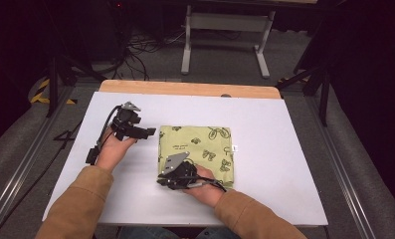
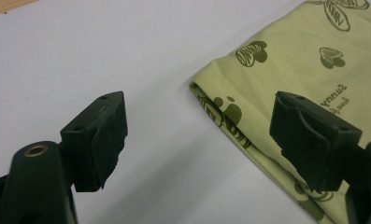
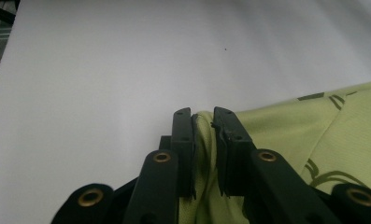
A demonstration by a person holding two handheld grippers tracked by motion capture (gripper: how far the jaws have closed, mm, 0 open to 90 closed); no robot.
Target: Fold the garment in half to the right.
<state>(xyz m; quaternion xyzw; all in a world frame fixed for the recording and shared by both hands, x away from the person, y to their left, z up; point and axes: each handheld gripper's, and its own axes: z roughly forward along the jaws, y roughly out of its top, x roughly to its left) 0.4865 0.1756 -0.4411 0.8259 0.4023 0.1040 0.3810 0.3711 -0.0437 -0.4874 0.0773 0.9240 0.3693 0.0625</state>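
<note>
White matte table top (image 1: 284,164), wooden strip along far edge. Folded pale-green cloth (image 1: 205,144) lies centre: thin fabric, dark butterfly print, lettering "Sunny" (rest unreadable). Right gripper (image 3: 203,122) pinches its near-left corner; left gripper (image 2: 197,135) gapes beside far-left corner, holding nothing.

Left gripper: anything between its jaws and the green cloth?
Nothing. In the left gripper view the left gripper stands open over bare white table, the folded green cloth corner just beyond, untouched.
</note>
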